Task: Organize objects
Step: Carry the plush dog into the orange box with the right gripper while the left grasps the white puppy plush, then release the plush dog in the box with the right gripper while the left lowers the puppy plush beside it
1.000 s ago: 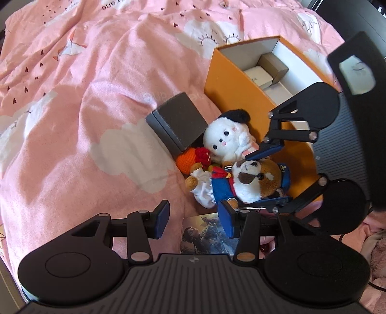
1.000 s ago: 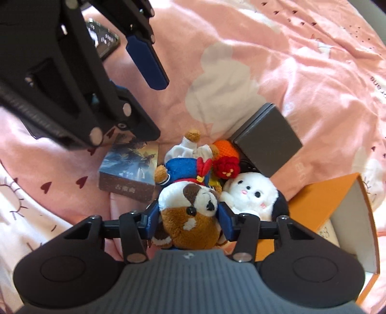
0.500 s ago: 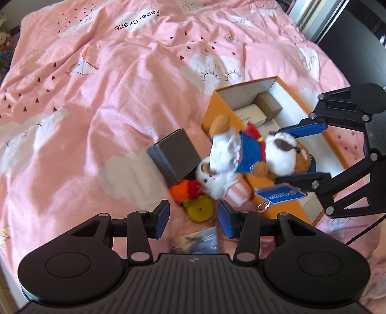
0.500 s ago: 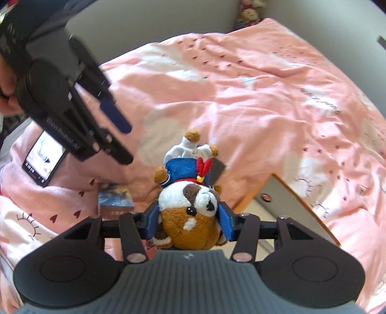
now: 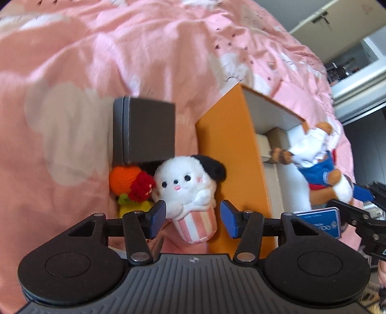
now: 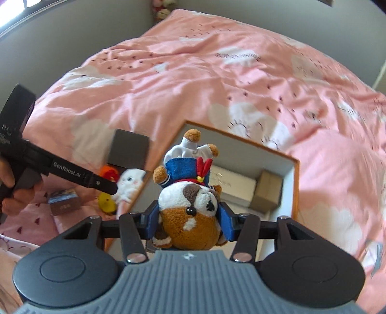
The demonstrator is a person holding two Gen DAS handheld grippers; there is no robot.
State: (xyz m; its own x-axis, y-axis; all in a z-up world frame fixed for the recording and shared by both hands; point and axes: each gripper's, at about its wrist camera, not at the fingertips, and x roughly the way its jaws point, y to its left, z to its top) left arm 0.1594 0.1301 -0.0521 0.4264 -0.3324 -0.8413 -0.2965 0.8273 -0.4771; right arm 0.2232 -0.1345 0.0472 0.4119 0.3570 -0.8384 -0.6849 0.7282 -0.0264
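Left gripper: your jaws gape around the white plush — untouched.
Right gripper: you clamp the dog over the orange box — only this view shows inside.

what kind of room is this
Most likely a bedroom. Everything lies on a bed under a pink duvet printed with clouds. Soft toys, such as the white plush, sit beside an orange box, and more plush toys rest by the grey wall.

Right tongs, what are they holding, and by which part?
The right tongs grip the bulldog plush by its head, its body pointing away over the orange box.
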